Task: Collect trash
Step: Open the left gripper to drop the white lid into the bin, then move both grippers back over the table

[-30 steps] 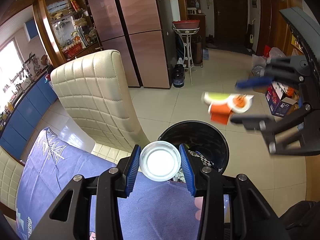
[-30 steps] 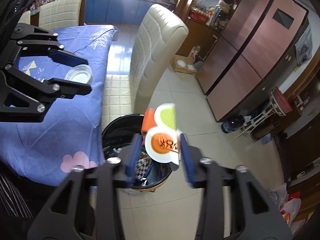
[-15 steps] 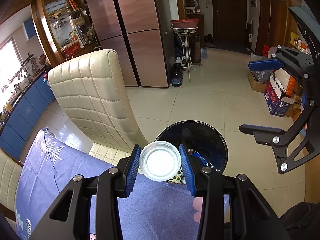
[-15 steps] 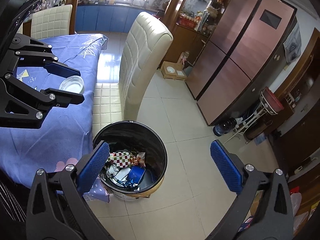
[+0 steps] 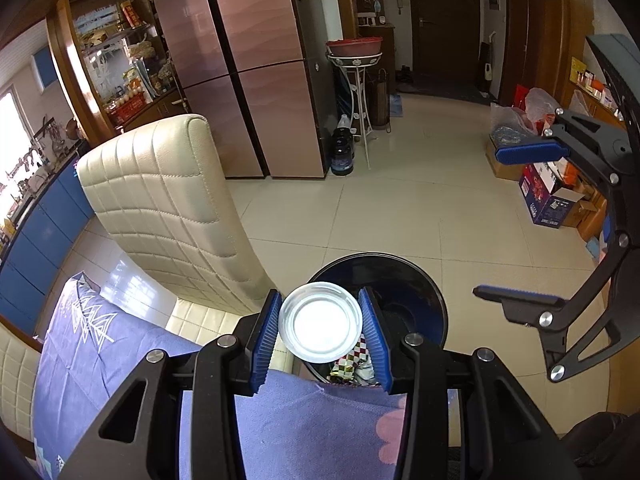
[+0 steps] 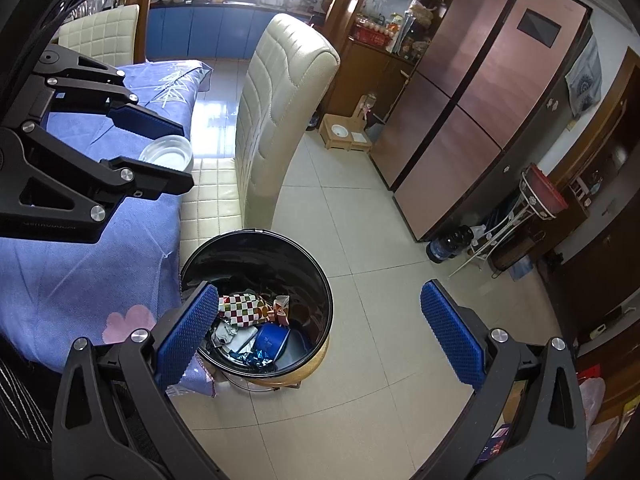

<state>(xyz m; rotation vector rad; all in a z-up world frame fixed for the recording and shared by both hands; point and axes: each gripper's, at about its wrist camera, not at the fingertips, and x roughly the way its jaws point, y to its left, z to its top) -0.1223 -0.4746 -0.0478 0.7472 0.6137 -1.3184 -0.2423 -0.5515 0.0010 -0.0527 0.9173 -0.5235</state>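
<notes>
A clear round plastic cup (image 5: 321,322) sits between the blue pads of my left gripper (image 5: 320,300), which is shut on it over the table's edge, just left of the black trash bin (image 5: 416,280). In the right wrist view the same cup (image 6: 166,152) shows in the left gripper (image 6: 182,158) above the blue tablecloth. My right gripper (image 6: 319,292) stands wide open and holds nothing, right above the bin (image 6: 256,240). Inside the bin lie a checkered wrapper (image 6: 240,308) and a blue item (image 6: 272,338). The right gripper (image 5: 490,224) also appears at the right of the left wrist view.
A cream padded chair (image 5: 168,208) stands close behind the bin, against the table with the blue cloth (image 6: 80,272). A copper fridge (image 5: 256,64), a metal stand (image 5: 356,92) and cardboard boxes (image 5: 548,200) line the tiled floor's far sides.
The right gripper has opened wide and the orange, green and white packet it held is gone from it. The left gripper with the cup has shifted slightly toward the bin.
</notes>
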